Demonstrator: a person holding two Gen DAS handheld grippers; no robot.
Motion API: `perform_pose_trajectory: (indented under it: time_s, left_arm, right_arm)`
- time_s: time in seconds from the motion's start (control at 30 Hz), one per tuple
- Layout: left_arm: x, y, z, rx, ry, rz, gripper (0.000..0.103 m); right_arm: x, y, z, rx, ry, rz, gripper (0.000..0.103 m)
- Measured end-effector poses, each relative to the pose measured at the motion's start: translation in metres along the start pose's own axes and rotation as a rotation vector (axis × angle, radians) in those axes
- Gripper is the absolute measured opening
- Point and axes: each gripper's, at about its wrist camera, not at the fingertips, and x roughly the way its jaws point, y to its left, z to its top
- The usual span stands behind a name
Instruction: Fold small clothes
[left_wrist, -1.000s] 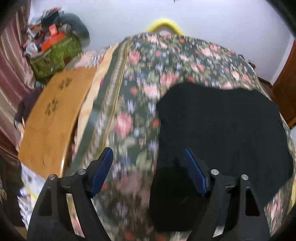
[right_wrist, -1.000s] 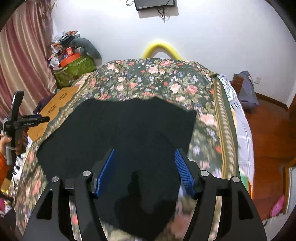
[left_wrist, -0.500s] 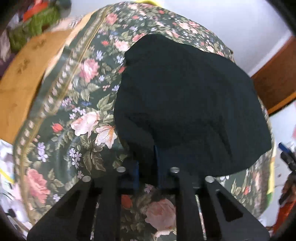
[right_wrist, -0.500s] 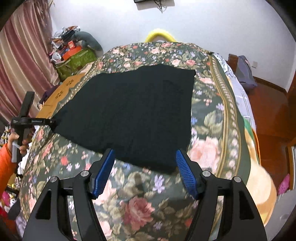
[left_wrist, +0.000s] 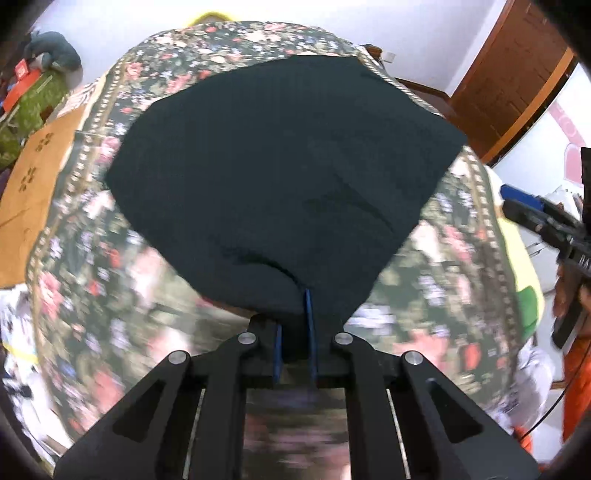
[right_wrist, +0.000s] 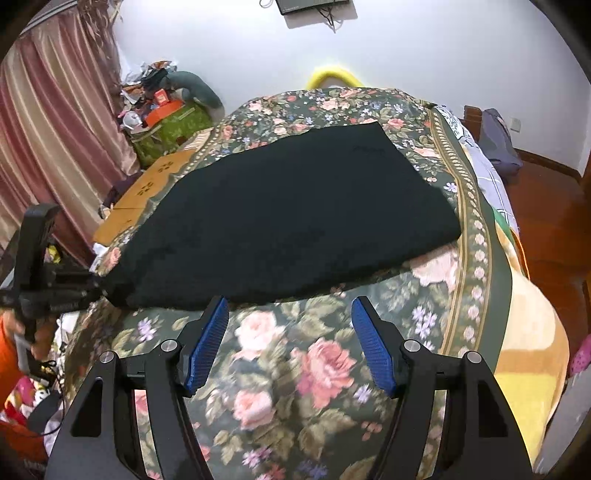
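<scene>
A black garment (left_wrist: 280, 173) lies spread on a floral bedspread (left_wrist: 92, 280). My left gripper (left_wrist: 295, 317) is shut on the garment's near corner, with the cloth bunched between its blue pads. In the right wrist view the same garment (right_wrist: 288, 218) lies flat, and the left gripper (right_wrist: 99, 291) grips its near left corner. My right gripper (right_wrist: 290, 332) is open and empty, just in front of the garment's near edge, over the bedspread (right_wrist: 295, 369). The right gripper also shows at the right edge of the left wrist view (left_wrist: 517, 203).
A low wooden table (right_wrist: 147, 184) stands left of the bed. Behind it is a green bag with clutter (right_wrist: 166, 122) and a pink curtain (right_wrist: 55, 129). A yellow headboard (right_wrist: 334, 75) is at the far end. Wooden floor (right_wrist: 546, 229) lies to the right.
My left gripper closed on the garment's corner and has pulled it toward me. My right gripper backed off the garment, which now lies beyond its open fingers.
</scene>
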Motion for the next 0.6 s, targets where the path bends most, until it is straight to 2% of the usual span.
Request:
perform_pose_trajectory:
  time_s: [0.1,0.2,0.27,0.33,0.47,0.5,0.53,0.6]
  left_arm:
    - [0.005,-0.033,-0.004,-0.013,-0.006,-0.025,0.010]
    - [0.011,-0.050,-0.007,-0.030,-0.002,-0.043,0.012]
    - [0.013,-0.054,-0.008,-0.035,-0.001,-0.038,0.021]
    - [0.012,-0.054,-0.009,-0.012,0.005,-0.051,0.036]
    - [-0.004,-0.035,-0.014,-0.008,0.000,-0.034,0.050]
    - [-0.009,-0.027,-0.014,-0.006,-0.008,-0.028,0.058]
    - [-0.017,-0.017,-0.015,-0.009,-0.027,-0.016,0.062]
    - [-0.030,0.001,-0.015,-0.010,-0.072,0.031,0.063]
  right_arm:
    - [-0.004,0.004,-0.007,0.008,-0.003,0.010,0.065]
    - [-0.008,0.007,-0.014,0.010,-0.002,0.014,0.065]
    - [-0.011,0.009,-0.019,0.004,-0.003,0.017,0.065]
    - [-0.013,0.009,-0.022,0.001,-0.002,0.016,0.065]
    - [-0.015,0.006,-0.026,0.019,-0.001,0.016,0.065]
    - [-0.014,0.005,-0.026,0.027,-0.002,0.019,0.065]
    - [-0.012,0.004,-0.026,0.035,-0.001,0.024,0.065]
    - [-0.009,0.005,-0.027,0.045,0.001,0.033,0.065]
